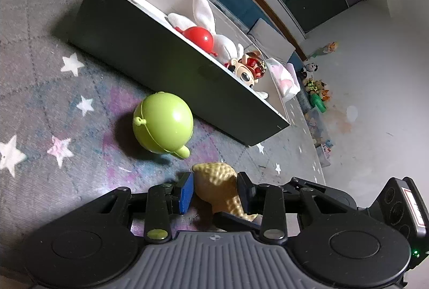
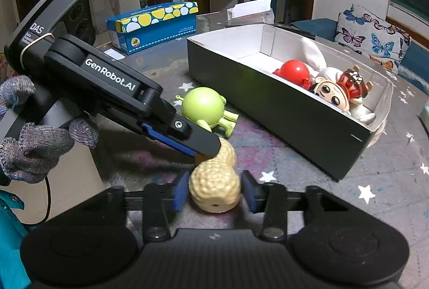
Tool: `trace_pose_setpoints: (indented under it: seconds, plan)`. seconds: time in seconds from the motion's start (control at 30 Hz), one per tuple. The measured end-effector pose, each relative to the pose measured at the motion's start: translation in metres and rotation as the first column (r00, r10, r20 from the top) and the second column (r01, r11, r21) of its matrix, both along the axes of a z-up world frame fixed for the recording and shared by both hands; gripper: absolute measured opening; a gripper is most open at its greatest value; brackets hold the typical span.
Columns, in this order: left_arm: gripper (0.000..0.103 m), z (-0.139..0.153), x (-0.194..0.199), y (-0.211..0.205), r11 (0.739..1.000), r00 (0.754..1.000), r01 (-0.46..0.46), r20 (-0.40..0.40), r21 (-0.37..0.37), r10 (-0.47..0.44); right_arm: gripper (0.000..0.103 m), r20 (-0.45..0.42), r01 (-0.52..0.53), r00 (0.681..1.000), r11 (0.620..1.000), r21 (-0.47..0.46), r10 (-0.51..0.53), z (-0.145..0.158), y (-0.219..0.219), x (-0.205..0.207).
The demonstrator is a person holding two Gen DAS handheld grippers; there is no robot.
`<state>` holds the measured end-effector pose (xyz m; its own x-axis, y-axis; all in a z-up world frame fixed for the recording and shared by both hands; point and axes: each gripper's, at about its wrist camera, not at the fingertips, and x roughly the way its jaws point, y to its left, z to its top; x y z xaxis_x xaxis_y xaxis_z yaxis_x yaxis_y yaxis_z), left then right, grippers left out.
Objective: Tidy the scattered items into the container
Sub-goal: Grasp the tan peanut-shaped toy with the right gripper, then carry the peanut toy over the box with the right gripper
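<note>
A tan peanut-shaped toy (image 2: 214, 181) lies on the star rug. My right gripper (image 2: 214, 191) has its blue pads against the peanut's near lobe. My left gripper (image 2: 206, 148) comes in from the left and closes on the far lobe; in the left wrist view the peanut (image 1: 218, 187) sits between its pads, at the left gripper (image 1: 215, 191). A green round figure (image 2: 205, 108) lies on the rug just beyond, also in the left wrist view (image 1: 162, 125). The dark box with white inside (image 2: 281, 107) holds a red ball toy (image 2: 295, 72), a white bunny plush and a doll.
A blue box with yellow dots (image 2: 152, 25) and a white tissue box (image 2: 250, 10) sit behind the container. A butterfly cushion (image 2: 372, 37) lies at the right. Small toys (image 1: 316, 90) stand on the floor past the rug's edge.
</note>
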<state>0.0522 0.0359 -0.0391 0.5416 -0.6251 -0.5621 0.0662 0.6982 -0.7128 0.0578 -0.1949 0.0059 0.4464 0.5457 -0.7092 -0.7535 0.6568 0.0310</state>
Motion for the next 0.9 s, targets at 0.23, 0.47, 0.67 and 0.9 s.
trace_pose_setpoints:
  seconds: [0.23, 0.47, 0.67, 0.9]
  plan:
    - [0.035, 0.001, -0.003, 0.001, 1.000, 1.000, 0.011, 0.012, -0.007, -0.011, 0.040, 0.006, 0.002, 1.000, 1.000, 0.001, -0.002, 0.000, -0.001, -0.002]
    - [0.035, 0.017, -0.005, -0.001, 1.000, 0.998, 0.016, 0.055, -0.008, -0.015, 0.040, 0.042, 0.007, 0.999, 1.000, 0.017, -0.008, 0.012, -0.004, -0.008]
    - [0.034, 0.048, 0.002, 0.001, 1.000, 0.990, 0.005, 0.144, 0.013, -0.007, 0.040, 0.124, 0.009, 0.992, 0.999, 0.042, -0.014, 0.038, -0.001, -0.002]
    - [0.035, 0.083, 0.030, 0.014, 0.998, 0.973, -0.037, 0.228, 0.048, 0.025, 0.040, 0.199, 0.007, 0.980, 0.997, 0.071, -0.021, 0.063, 0.015, 0.029]
